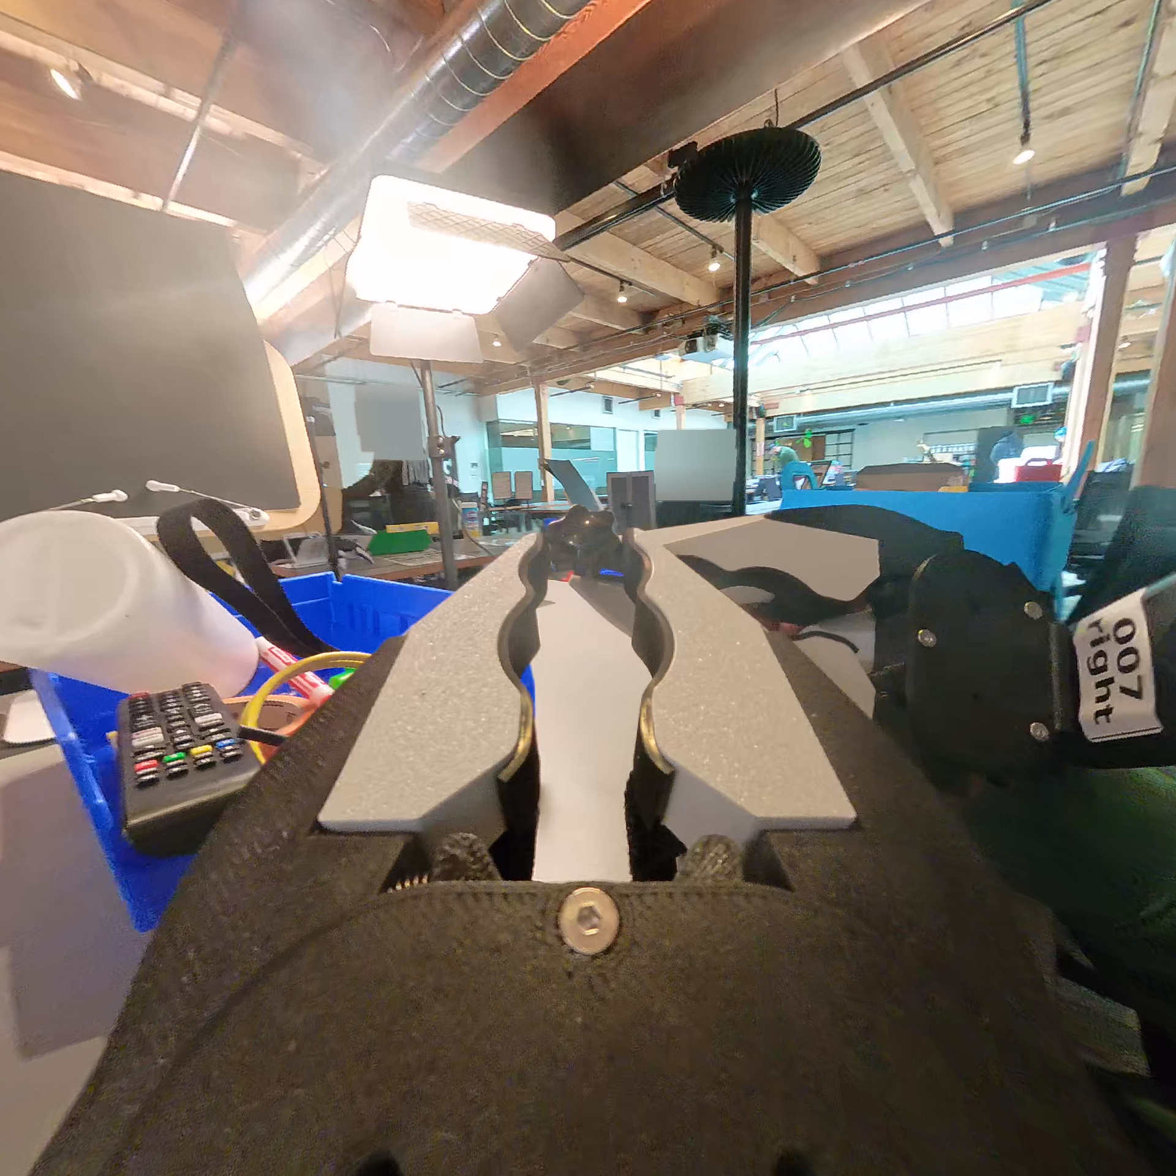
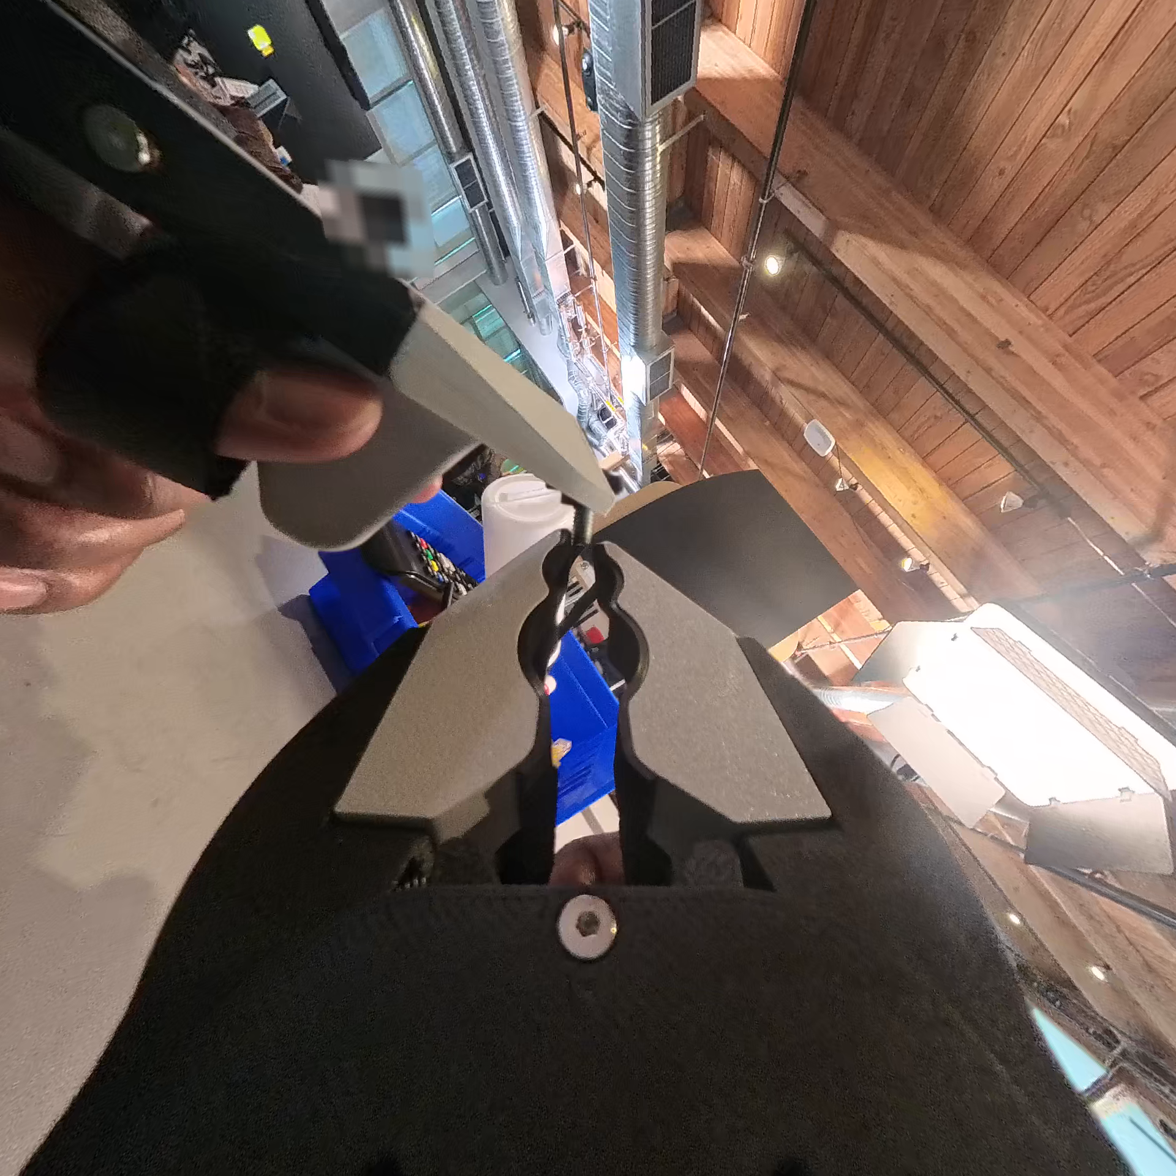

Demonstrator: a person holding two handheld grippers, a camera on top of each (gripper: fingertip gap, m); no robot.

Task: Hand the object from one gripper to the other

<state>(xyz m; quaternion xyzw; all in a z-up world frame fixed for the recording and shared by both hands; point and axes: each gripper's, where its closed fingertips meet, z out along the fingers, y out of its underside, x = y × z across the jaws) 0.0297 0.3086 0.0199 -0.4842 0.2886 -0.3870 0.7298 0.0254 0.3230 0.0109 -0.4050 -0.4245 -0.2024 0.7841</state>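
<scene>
Left gripper (image 1: 582,541): jaws nearly closed at the tips, pinching one small black object (image 1: 580,531); exact shape unclear. Right gripper (image 2: 588,557): jaws close together at the tips, on the same black object (image 2: 560,598), which runs down between its fingers with a white streak and a red end. So the two grippers meet tip to tip, both touching the one item, held in the air above the table (image 2: 127,732). One hand (image 2: 83,445) on the left gripper's handle in the right wrist view. Below, left: one blue bin (image 1: 356,598) holding one black remote (image 1: 172,751), one white bottle (image 1: 108,611), one yellow cable loop (image 1: 299,674), one black strap (image 1: 235,566). One lit panel lamp (image 1: 445,242) behind.
</scene>
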